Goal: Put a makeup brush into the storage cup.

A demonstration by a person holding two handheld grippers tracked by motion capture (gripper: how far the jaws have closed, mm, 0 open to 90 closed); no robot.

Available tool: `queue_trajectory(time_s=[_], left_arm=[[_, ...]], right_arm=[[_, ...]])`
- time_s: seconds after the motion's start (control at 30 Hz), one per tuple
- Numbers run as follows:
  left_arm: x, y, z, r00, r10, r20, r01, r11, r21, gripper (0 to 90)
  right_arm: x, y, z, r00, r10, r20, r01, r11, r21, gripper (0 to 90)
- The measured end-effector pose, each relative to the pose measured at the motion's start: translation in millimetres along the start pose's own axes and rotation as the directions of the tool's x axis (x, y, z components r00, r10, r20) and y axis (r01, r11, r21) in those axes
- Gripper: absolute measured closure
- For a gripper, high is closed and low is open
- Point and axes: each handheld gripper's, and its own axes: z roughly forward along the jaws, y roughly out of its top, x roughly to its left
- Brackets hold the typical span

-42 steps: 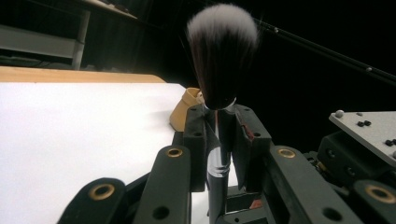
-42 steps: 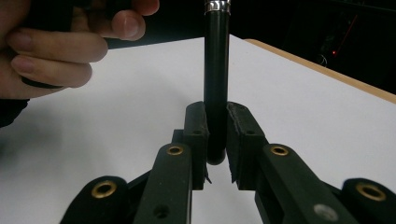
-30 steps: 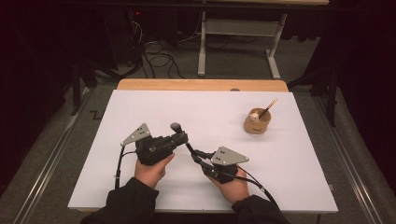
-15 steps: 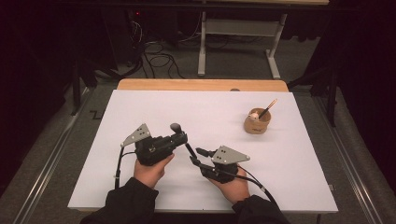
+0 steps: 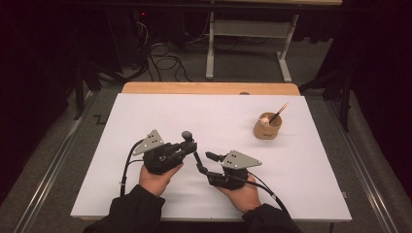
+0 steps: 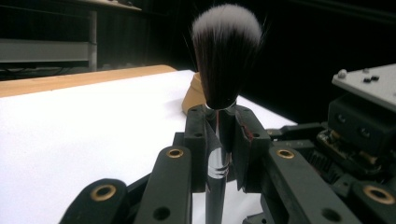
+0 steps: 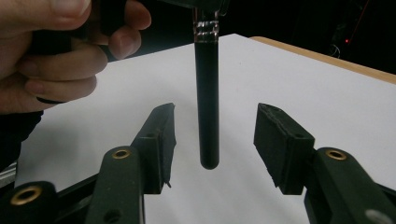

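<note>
- The black-handled makeup brush with a dark, white-tipped bristle head [image 6: 227, 51] stands upright above the white table sheet [image 5: 218, 121], near the person's edge and between the two hands; the left gripper [image 6: 219, 140] is clamped on its shiny metal ferrule, just under the bristles.
- The grip sits high on a smooth, round ferrule, so the long handle [image 7: 207, 102] hanging free below could swing or twist in the pads if the left hand tilts or jerks.
- The right gripper [image 7: 212, 135] has just been opening; its jaws stand apart on either side of the handle's lower end without touching it. Pulling away sideways rather than straight back could let one pad clip the handle and lever the brush out of line.
- With only one hold left, any loosening on the left would likely drop the brush onto the sheet, where it could roll.
- The small round wooden cup [image 5: 267, 128] holding a thin stick [image 5: 279, 112] stands well apart on the right. If the brush is headed there, coming in tilted could catch the rim or the stick and tip the light cup.
</note>
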Motion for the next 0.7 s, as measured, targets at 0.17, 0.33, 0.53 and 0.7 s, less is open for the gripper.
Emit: queue_trajectory(time_s=[0.17,0.33,0.53,0.7], left_arm=[[-4.6,0.1,2.1,0.9993,0.035,-0.015,-0.035,0.9991,0.025,77.9],[-8.2,-0.4,4.4,0.9978,0.063,-0.018,-0.063,0.9971,0.043,77.9],[-13.1,-1.9,8.2,0.9962,0.087,-0.005,-0.086,0.9941,0.066,77.9],[-16.0,-3.4,10.9,0.9958,0.091,0.003,-0.091,0.9928,0.078,77.9]], right_arm=[[1.4,0.9,0.1,1.0,0.005,0.006,-0.005,1.0,-0.018,46.2],[4.3,2.0,1.2,0.9998,0.008,0.019,-0.008,1.0,-0.026,46.5],[4.4,3.0,0.5,0.9991,0.021,0.036,-0.019,0.999,-0.045,52.3],[5.2,4.6,-2.2,0.9986,0.018,0.049,-0.015,0.998,-0.061,54.8]])
